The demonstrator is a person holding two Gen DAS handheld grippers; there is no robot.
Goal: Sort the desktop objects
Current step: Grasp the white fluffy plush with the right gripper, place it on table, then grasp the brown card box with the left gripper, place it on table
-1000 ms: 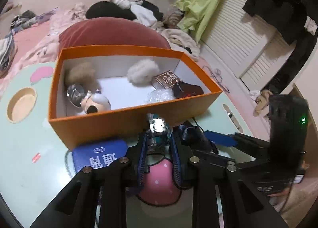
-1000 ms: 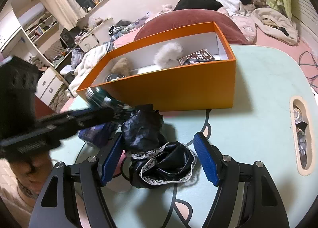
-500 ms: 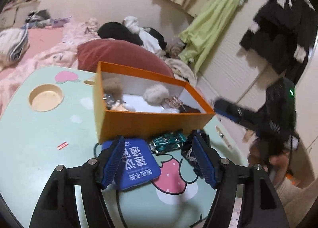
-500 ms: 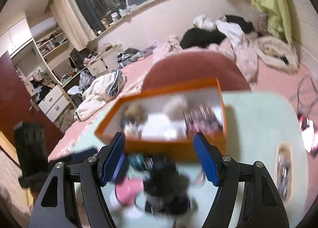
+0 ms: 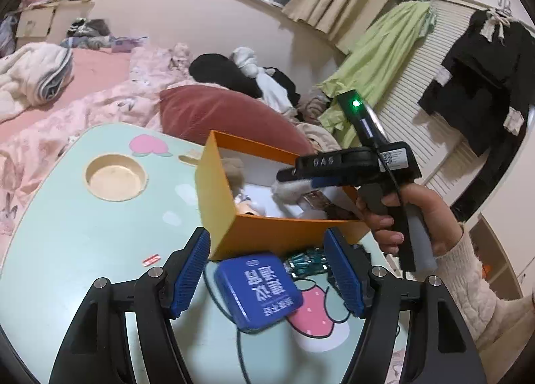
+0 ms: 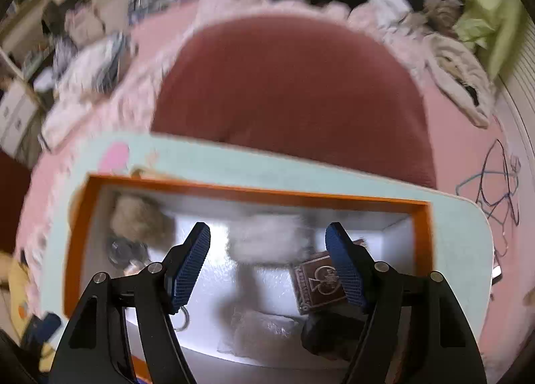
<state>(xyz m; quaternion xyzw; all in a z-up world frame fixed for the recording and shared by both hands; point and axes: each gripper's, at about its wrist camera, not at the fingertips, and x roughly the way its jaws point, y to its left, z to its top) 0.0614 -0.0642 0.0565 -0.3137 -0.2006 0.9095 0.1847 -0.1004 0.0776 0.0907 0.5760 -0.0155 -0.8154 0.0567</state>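
Note:
An orange box [image 5: 214, 196] stands on the pale green table [image 5: 83, 236]. It holds a tan pompom [image 6: 137, 220], a white pompom [image 6: 267, 240], a card deck [image 6: 319, 278], a dark cloth [image 6: 329, 332] and a clear bag [image 6: 264, 328]. My left gripper [image 5: 267, 272] is open and empty above a blue case [image 5: 259, 290]; a teal foil pack [image 5: 306, 262] lies beside the case. My right gripper [image 6: 269, 265] is open and empty over the box interior; it also shows in the left wrist view [image 5: 314, 180].
A round cup recess [image 5: 115, 178] is sunk in the table at the left. A small red scrap [image 5: 151, 260] lies near the left fingertip. A dark red cushion [image 6: 294, 96] and a cluttered bed lie behind the table.
My left gripper let go of the teal foil pack and opened, pulling back. My right gripper rose from the black cloth and now hovers over the box interior, open and empty.

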